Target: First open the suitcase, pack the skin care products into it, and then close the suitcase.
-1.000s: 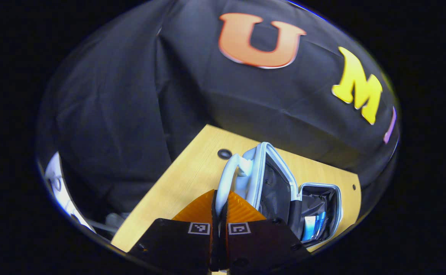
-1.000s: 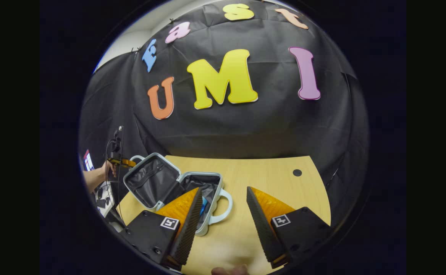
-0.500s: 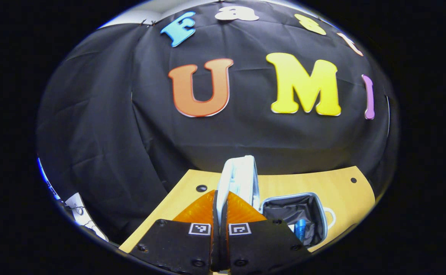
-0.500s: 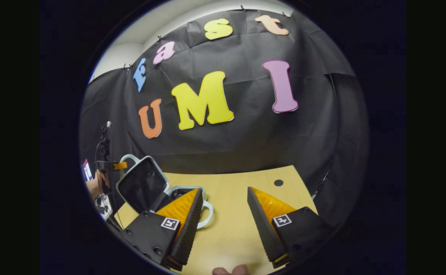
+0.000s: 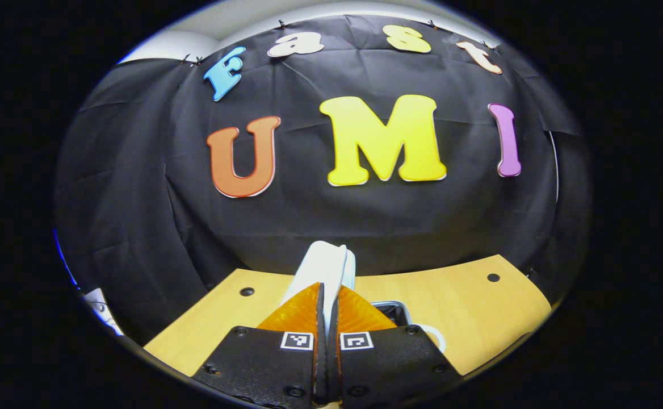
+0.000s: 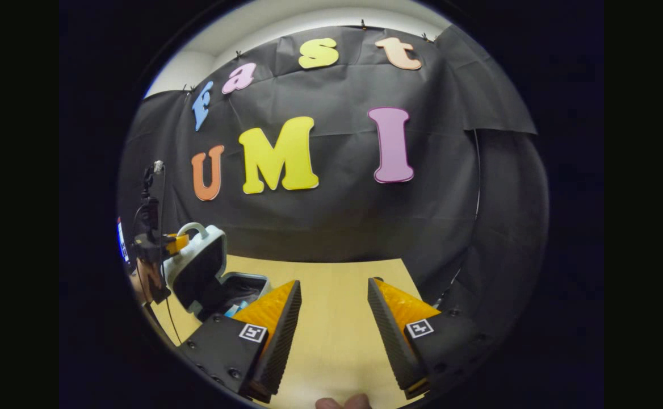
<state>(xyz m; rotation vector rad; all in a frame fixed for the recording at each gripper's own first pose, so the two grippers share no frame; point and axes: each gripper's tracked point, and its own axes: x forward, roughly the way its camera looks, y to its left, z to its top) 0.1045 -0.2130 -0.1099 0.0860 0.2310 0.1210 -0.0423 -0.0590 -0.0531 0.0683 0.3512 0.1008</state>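
Left gripper (image 5: 327, 295) has its jaws clamped nearly together on the pale handle (image 5: 324, 267) of the suitcase lid, both fingers pressing on it, handle sticking up past the fingertips toward the cloth wall. In the right gripper view that same gripper (image 6: 175, 243) shows far left, held by a hand (image 6: 149, 278), gripping the looped handle (image 6: 194, 228) at the top edge of the lid (image 6: 198, 267). Lid is raised, tilted up steeply over the base, dark lining facing the right gripper's camera. Suitcase (image 6: 218, 287) sits on the wooden table (image 6: 331, 318) at its left side, base flat, still partly open. Inside the base, a bit of blue and white skin care products (image 6: 234, 309) peeks out just beside the right gripper's left finger; cannot tell how many. In the left gripper view a sliver of the base rim (image 5: 391, 307) and a pale loop of the second handle (image 5: 432, 335) show just right of the fingers, resting on the table (image 5: 468, 318). Right gripper (image 6: 334, 295) hovers over bare tabletop, jaws spread wide apart, nothing between them, well apart from the suitcase lid. A fingertip (image 6: 343, 402) shows at the bottom edge of the right gripper view. Small dark holes (image 5: 493, 278) in the table near its far edge.
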